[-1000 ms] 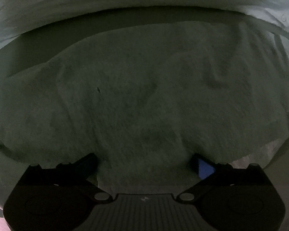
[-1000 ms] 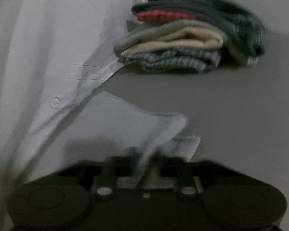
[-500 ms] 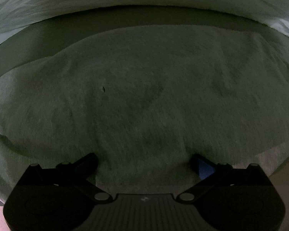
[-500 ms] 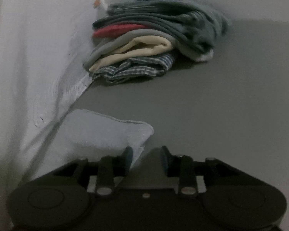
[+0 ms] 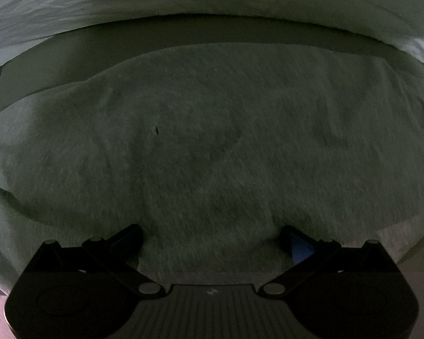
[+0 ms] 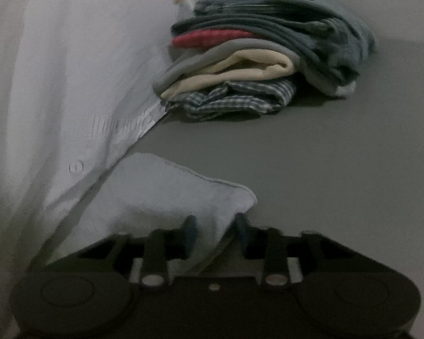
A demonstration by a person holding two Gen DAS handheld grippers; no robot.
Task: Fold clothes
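My right tool point(image 6: 213, 233) straddles the near corner of the pale fuzzy cloth point(image 6: 166, 195) on the grey counter point(image 6: 325, 169), fingers not yet clenched; I should pinch squarely. My left tool point(image 5: 210, 236) gapes wide around cloth bulk.

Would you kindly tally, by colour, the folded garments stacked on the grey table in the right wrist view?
Red garment: 1
Grey garment: 1
Cream garment: 1
Blue-and-white checked garment: 1
Blue-grey garment: at least 1; its folds cannot be told apart
Total: at least 5
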